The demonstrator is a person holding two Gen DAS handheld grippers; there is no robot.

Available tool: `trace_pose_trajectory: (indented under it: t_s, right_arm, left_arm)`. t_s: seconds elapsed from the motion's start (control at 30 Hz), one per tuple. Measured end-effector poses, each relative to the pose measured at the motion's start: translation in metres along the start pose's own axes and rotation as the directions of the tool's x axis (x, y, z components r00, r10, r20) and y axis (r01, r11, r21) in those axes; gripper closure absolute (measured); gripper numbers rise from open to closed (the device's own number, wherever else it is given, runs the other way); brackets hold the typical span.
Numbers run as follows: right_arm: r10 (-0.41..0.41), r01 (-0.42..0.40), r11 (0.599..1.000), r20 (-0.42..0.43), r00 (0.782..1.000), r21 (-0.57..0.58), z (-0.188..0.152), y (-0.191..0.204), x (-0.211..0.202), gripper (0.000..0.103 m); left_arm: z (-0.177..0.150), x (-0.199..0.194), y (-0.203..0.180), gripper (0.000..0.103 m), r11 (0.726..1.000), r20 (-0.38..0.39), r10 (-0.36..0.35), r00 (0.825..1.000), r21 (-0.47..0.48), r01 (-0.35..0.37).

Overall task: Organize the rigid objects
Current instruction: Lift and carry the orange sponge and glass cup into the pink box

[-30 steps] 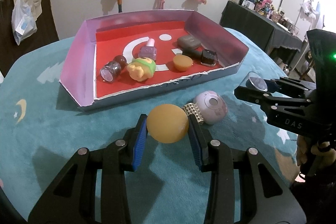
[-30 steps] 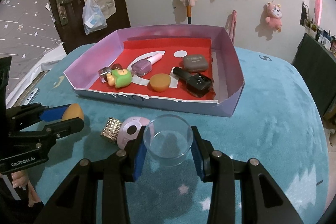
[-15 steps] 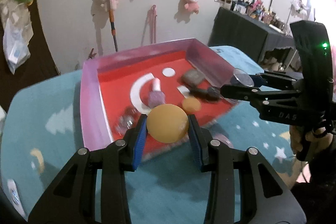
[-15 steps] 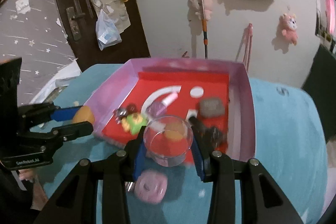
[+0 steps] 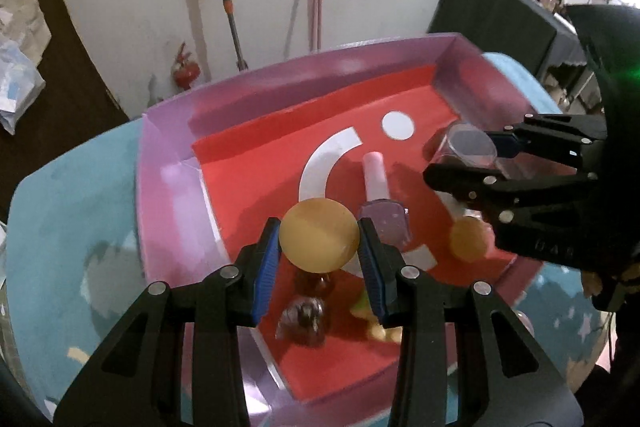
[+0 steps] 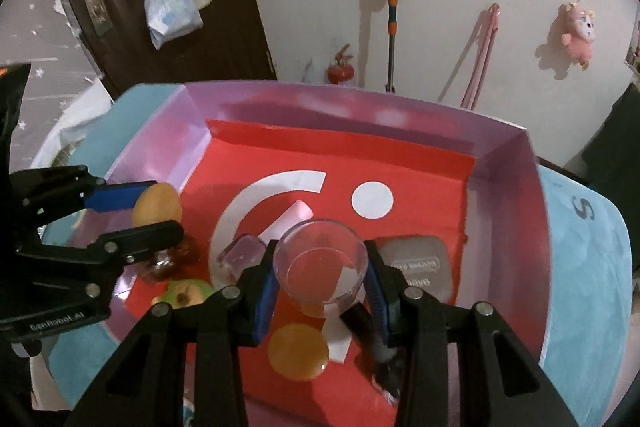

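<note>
Desk: a desk (image 6: 592, 287) under a blue starry cover is carrying everything; only its edges are showing around the tray.
Tray: a purple-walled tray (image 6: 532, 195) with a red floor is sitting on the desk, and both grippers are hanging above its floor.
Left gripper: the left gripper (image 5: 319, 255) is clamping an orange ball (image 5: 319, 234) between its blue pads, over the tray's left half.
Right gripper: the right gripper (image 6: 321, 285) is squeezing a clear cup (image 6: 321, 263), mouth up, over the tray's right half.
Key relation: the open red floor is lying below and ahead of each gripper, towards the far wall; the ball is nearer the left wall, the cup nearer the right wall.
Crowding under the ball: a nail polish bottle (image 5: 385, 223) is lying just right of the ball with its pink cap pointing at the far wall; small dark jars (image 5: 304, 315) are sitting below the gripper.
Crowding under the cup: a grey case (image 6: 416, 263) is resting just right of the cup, and an orange disc (image 6: 298, 351) is lying under it, towards the near wall.
Likely step: each gripper is probably heading to set its load down; the bare patch by the white dot (image 6: 372, 199) looks the safest for the cup.
</note>
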State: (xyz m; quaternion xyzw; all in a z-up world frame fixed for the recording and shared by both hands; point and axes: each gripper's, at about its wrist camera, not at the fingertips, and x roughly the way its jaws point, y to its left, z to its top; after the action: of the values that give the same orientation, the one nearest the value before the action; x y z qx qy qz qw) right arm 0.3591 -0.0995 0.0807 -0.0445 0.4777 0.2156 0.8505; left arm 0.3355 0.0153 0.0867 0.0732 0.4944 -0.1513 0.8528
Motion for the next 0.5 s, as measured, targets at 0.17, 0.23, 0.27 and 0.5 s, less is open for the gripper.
trace_pose_trajectory:
  t_s: [0.17, 0.23, 0.27, 0.5]
  right_arm:
    - [-0.03, 0.029, 0.999, -0.05, 0.998, -0.016, 0.009, 0.002, 0.024, 0.061]
    - [-0.034, 0.032, 0.999, -0.059, 0.998, -0.02, 0.01, 0.003, 0.03, 0.061]
    - [-0.041, 0.039, 0.999, -0.065, 0.997, -0.025, 0.011, 0.003, 0.032, 0.061]
    - [-0.068, 0.062, 0.996, -0.096, 0.993, -0.059, 0.011, 0.007, 0.043, 0.061]
  left_arm:
    - [0.011, 0.023, 0.007, 0.067, 1.0, -0.046, 0.007, 0.999, -0.007, -0.007]
    - [0.013, 0.031, 0.009, 0.067, 1.0, -0.065, 0.0, 0.998, -0.012, -0.001]
    - [0.014, 0.035, 0.011, 0.067, 1.0, -0.074, 0.001, 0.997, -0.016, -0.002]
    - [0.017, 0.046, 0.013, 0.067, 0.998, -0.144, -0.026, 0.989, -0.054, 0.018]
